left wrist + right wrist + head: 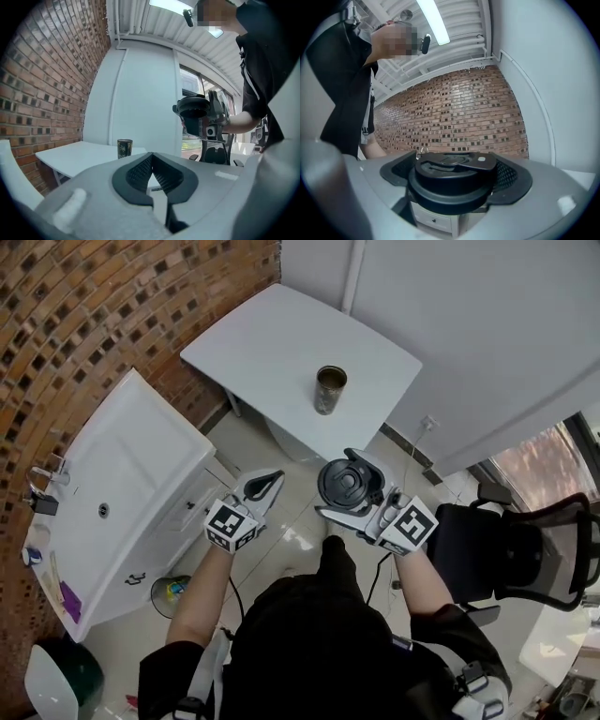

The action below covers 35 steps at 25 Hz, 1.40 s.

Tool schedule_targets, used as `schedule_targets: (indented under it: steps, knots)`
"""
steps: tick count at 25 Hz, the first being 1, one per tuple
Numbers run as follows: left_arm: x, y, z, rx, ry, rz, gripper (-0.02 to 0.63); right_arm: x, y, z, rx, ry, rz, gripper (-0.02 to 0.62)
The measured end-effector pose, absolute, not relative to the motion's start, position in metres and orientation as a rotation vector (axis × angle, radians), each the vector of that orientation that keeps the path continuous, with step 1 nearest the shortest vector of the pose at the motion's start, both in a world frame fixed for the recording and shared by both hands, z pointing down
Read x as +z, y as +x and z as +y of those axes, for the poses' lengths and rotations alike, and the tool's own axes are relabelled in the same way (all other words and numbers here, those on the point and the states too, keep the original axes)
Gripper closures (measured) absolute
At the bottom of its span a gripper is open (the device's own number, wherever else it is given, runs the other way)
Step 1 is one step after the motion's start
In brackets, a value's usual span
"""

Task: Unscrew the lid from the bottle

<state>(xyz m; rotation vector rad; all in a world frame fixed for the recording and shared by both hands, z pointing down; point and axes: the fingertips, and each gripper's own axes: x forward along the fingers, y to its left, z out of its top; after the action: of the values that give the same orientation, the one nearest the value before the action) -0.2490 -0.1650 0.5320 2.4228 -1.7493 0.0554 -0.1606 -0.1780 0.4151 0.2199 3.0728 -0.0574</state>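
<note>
So the lid [344, 485] is already off. It's a black screw cap with a flip tab on top, and it sits between the jaws of the right gripper [453, 174], which are closed in on its sides. It's top side up, and the hold looks snug in the right gripper view. The bottle [330, 390] is a dark metal cylinder, and it stands upright and open-topped on the white table [272, 343], toward its right side and well away from both grippers. Our read is that the unscrewing itself is basically done.

The left gripper [265, 486] is just left of the lid, with its jaws fully together and nothing in them. From its own view we see the bottle [124, 148] far off on the table, past the pinched tips.

Further out there's a white washbasin [131, 484] on the left against the brick wall [94, 315], a small bin [173, 594] on the floor below it, and a black office chair [525, 559] on the right.

Here's what we'd worry about:
- The lid hangs over bare floor, not the table. The pads only bear on a smooth round edge, so a tilt or a slight loosening could let it squirt out and roll off.
- The bottle is tall, narrow and now open. A careless reach back to set the lid down could clip it and tip it over.
</note>
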Motion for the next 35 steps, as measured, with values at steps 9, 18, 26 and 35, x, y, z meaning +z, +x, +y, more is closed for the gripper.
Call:
schedule_targets:
  steps: [9,18,26,35]
  knots:
    - [0.486,-0.236,-0.117,0.011,2.457,-1.779,0.604,0.389,-0.137,-0.129,0.014,0.181,3.057,0.117]
    - [0.444,-0.202,-0.085,-0.024,2.408,-1.947,0.604,0.370,-0.063,-0.121,0.058,0.219,3.104,0.116]
    - [0.448,-0.170,-0.059,0.046,2.372,-2.018,0.602,0.394,-0.015,-0.144,0.050,0.131,3.170,0.114]
    - [0.457,-0.153,-0.051,-0.014,2.321,-2.026,0.601,0.401,-0.009,-0.143,-0.003,0.125,3.166,0.114]
